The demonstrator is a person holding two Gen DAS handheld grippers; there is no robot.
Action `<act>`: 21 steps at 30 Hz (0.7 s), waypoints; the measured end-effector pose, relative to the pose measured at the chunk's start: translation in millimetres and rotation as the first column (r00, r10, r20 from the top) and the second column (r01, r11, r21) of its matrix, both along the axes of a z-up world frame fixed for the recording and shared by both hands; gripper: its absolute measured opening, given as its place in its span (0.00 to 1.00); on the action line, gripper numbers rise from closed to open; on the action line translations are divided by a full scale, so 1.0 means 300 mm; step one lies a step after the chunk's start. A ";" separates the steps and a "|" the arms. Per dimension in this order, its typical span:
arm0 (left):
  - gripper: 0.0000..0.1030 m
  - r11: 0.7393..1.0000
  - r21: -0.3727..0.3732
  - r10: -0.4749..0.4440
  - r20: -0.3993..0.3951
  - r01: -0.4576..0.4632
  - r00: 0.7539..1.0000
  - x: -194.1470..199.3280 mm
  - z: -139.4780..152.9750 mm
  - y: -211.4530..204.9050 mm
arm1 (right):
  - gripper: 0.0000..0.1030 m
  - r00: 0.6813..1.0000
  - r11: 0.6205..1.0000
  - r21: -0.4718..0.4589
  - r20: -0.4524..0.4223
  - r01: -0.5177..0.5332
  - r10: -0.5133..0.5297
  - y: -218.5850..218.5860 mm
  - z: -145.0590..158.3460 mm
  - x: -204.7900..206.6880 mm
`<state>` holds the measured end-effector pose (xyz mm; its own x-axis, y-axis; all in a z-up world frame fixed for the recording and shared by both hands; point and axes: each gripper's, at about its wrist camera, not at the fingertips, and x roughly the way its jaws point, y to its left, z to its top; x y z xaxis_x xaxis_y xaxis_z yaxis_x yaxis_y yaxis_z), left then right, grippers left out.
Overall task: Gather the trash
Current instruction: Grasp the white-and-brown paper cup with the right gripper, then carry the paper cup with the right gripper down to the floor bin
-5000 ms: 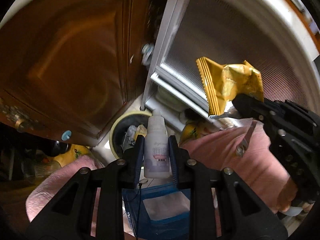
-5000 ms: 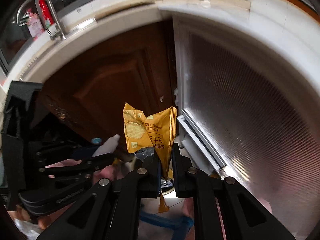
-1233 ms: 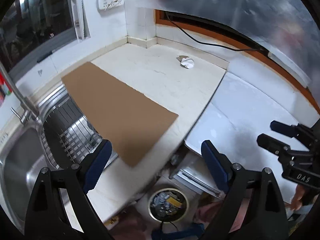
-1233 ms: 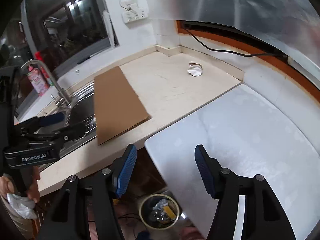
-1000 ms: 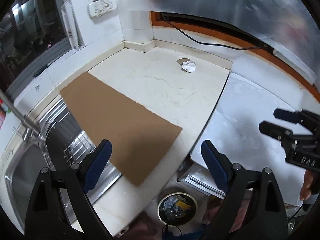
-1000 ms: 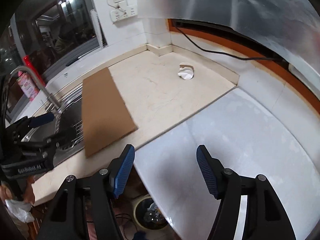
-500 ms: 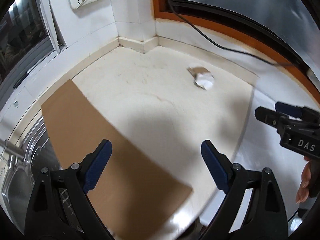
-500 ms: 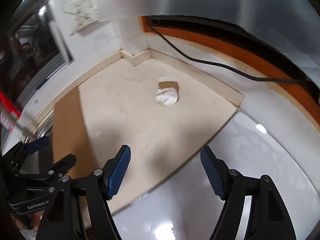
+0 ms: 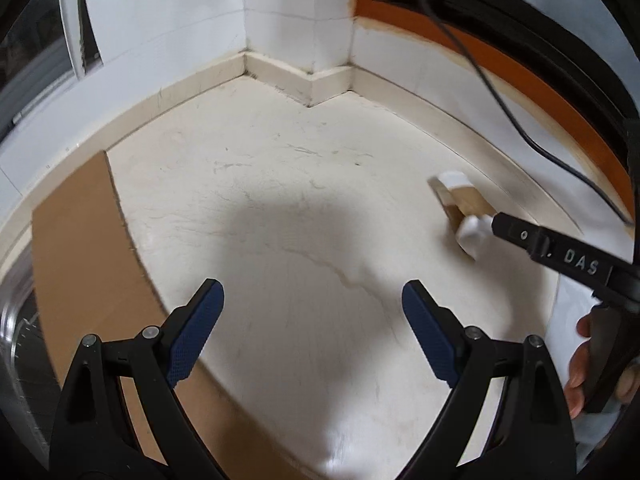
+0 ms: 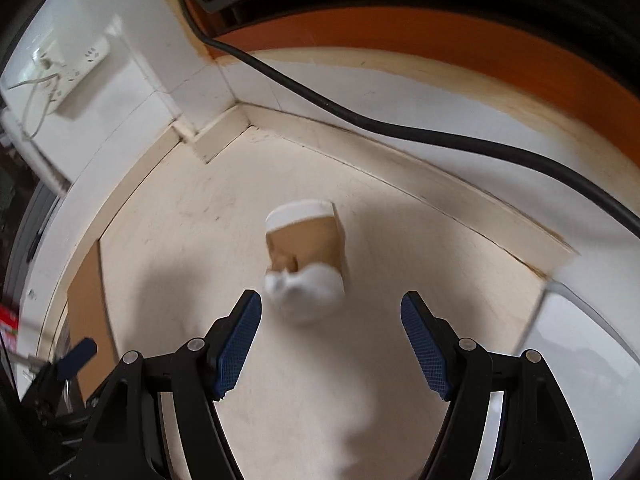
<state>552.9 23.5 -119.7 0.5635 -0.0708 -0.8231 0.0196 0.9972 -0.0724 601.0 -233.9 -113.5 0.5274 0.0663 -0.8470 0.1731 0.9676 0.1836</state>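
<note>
Right gripper [image 10: 330, 336] aimed at crushed paper cup [image 10: 306, 258] near counter [image 10: 280, 400] corner, fingers just widened, cup not yet between; left gripper [image 9: 312, 328] agape, empty.

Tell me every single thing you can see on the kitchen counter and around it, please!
paper cup: one, brown with a white rim, crushed, lying on its side on the counter near the corner
white wad: one, white, at the cup's near end; too blurred to tell what it is
cardboard sheet: one, brown, flat on the counter's left side
counter: one, cream stone
cable: one, black, running along the back wall
power strip: one, white, on the wall at left
left hand-held gripper: black with blue pads, open, empty
right hand-held gripper: black with blue pads, open, empty, its jaws just widened, nearing the cup
</note>
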 end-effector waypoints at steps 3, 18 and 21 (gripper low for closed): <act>0.87 0.999 -0.030 0.044 -0.016 -0.044 0.999 0.049 -0.042 0.022 | 0.71 1.000 1.000 -0.006 -0.015 0.020 -0.020 0.015 -0.060 0.085; 0.87 0.984 -0.124 0.122 -0.051 -0.128 0.991 0.061 -0.111 0.121 | 0.43 1.000 1.000 0.000 0.027 -0.003 0.003 0.081 -0.153 0.189; 0.87 0.986 -0.119 0.109 -0.041 -0.113 0.993 0.027 -0.091 0.121 | 0.43 0.999 1.000 0.012 0.051 -0.014 0.013 0.089 -0.130 0.145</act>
<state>561.2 59.9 -146.9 0.5453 -0.1100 -0.8310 -0.0952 0.9768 -0.1917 644.7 -207.2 -152.7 0.5686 0.0841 -0.8183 0.1505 0.9673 0.2040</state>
